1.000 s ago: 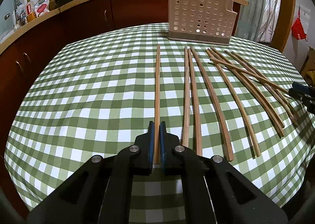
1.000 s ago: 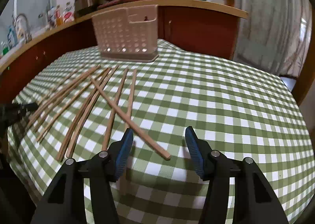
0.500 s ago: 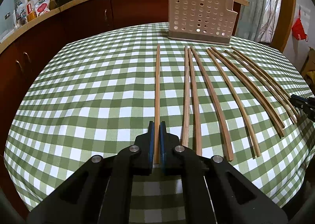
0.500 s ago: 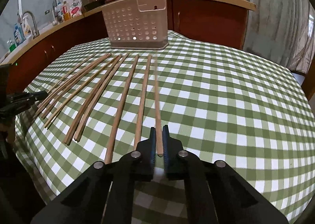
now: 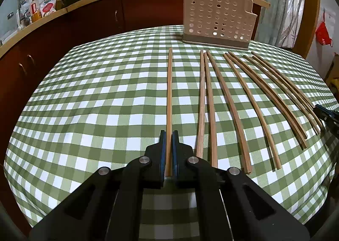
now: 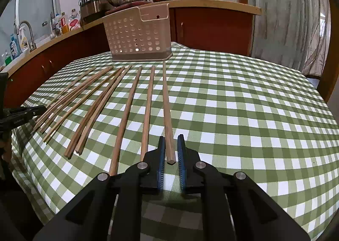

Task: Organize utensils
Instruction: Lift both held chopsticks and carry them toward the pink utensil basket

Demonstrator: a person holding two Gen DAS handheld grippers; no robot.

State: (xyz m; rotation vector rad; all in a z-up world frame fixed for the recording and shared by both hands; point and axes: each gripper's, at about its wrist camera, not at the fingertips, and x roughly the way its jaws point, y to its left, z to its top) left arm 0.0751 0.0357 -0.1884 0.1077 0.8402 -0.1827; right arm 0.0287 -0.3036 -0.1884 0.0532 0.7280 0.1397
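My left claw (image 5: 168, 135) is closed tight on the near end of a chopstick (image 5: 169, 92), blue pads pressed to both sides. This stick runs straight up the middle of the left wrist view over the green checked cloth (image 5: 95, 103) of the counter. It stands apart from the other chopsticks (image 5: 233, 103), which fan out to its right across the cloth.

My right claw (image 6: 170, 139) has just been opening a little. Its jaws stand narrowly apart with the butt of a second chopstick (image 6: 166, 103) between them. I see a thin gap on each side, so the pads do not grip it. That stick points up the frame, its far tip close to the base of the beige perforated basket (image 6: 137, 35). The basket stands upright at the far side of the counter, in the upper middle of both views. The remaining sticks lie left of this chopstick in the right wrist view, roughly parallel.
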